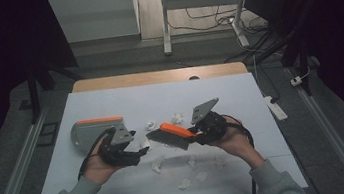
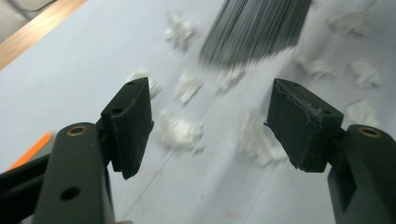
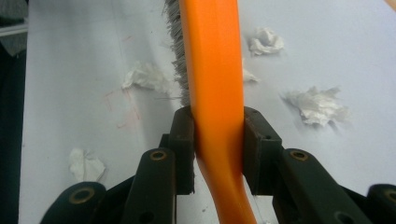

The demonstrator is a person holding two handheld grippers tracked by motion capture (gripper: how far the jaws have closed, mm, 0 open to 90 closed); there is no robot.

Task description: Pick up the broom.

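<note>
Orange-handled brush [image 1: 174, 135], light, stiff handle, soft bristles, hangs over table centre, clamped at its handle by right gripper [image 1: 200, 132]; left gripper [image 1: 139, 151] at 9 o'clock gapes empty.

The hand brush [image 1: 174, 135] has an orange plastic handle and back with dark grey bristles. It is held above the white bench [image 1: 110, 105], tilted, handle end higher toward the right, bristles pointing down-left. The right claw [image 3: 218, 140] clamps its orange handle just behind the bristle block. Crumpled white paper scraps [image 1: 157, 165] lie scattered beneath it.
</note>
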